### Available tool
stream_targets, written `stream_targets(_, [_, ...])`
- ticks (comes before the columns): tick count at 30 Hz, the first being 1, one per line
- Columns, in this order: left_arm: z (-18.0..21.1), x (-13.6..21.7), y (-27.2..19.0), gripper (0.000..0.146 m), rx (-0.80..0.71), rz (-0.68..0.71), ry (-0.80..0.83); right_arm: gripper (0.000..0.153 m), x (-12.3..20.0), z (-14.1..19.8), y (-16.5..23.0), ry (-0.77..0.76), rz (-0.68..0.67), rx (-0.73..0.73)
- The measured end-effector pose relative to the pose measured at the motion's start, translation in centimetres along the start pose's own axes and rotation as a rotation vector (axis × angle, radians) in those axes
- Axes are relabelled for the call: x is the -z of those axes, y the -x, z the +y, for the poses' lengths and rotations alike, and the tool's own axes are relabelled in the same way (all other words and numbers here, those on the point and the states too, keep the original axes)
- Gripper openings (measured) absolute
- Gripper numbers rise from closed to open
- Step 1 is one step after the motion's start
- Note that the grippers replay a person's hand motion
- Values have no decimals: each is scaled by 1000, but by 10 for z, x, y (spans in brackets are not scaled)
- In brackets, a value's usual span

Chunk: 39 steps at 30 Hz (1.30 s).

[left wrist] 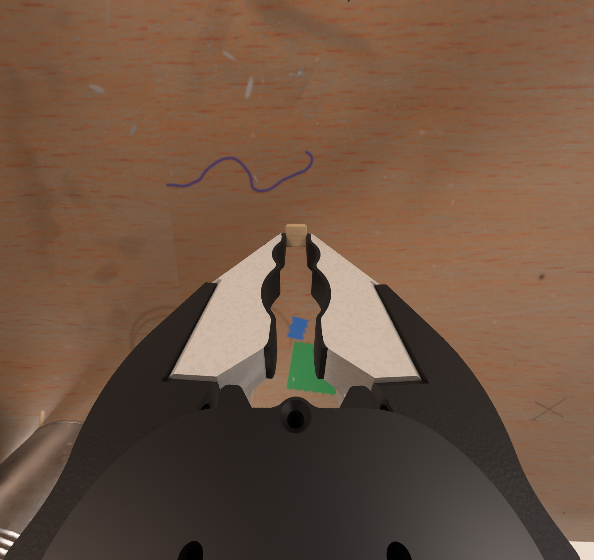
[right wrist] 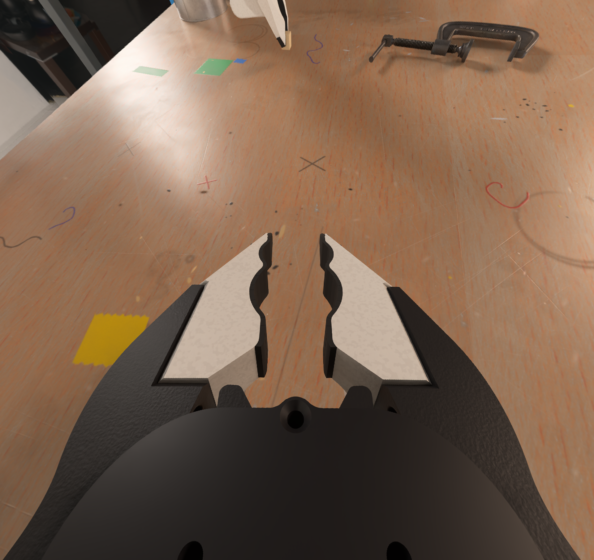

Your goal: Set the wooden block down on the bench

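Wooden block (left wrist: 296,235): one, in left claw (left wrist: 296,239).

No text, number or brand can be read anywhere here. The C-clamp (right wrist: 472,41) carries raised lettering along its frame, too small to make out. The bench (right wrist: 385,120) bears only hand-drawn marks: a grey cross (right wrist: 311,163), a red cross (right wrist: 206,182), a fainter cross (right wrist: 129,148), plus wordless coloured squiggles.

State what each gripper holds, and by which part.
Left gripper pinches the wooden block by two opposite sides at its fingertips, the block's far end poking out. Right gripper is open and holds nothing.
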<state>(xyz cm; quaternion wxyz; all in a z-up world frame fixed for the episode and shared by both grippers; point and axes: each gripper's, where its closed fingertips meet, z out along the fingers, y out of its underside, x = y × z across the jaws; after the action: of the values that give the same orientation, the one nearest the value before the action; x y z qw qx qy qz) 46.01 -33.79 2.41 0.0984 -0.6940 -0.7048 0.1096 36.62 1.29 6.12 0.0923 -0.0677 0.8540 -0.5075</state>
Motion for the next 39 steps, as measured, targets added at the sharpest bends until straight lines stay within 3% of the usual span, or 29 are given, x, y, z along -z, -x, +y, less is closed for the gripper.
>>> stream_targets(31, [-2,-6,-1,12,-26,-17,19,29,-5,6,5,45,-22,11])
stream_targets(35, [-12,8,-1,12,-25,-23,-61,29,-2,3,4,29,-20,8])
stream_targets(39, [-32,50,-21,12,-45,35,-224,29,1,-1,3,17,-14,15])
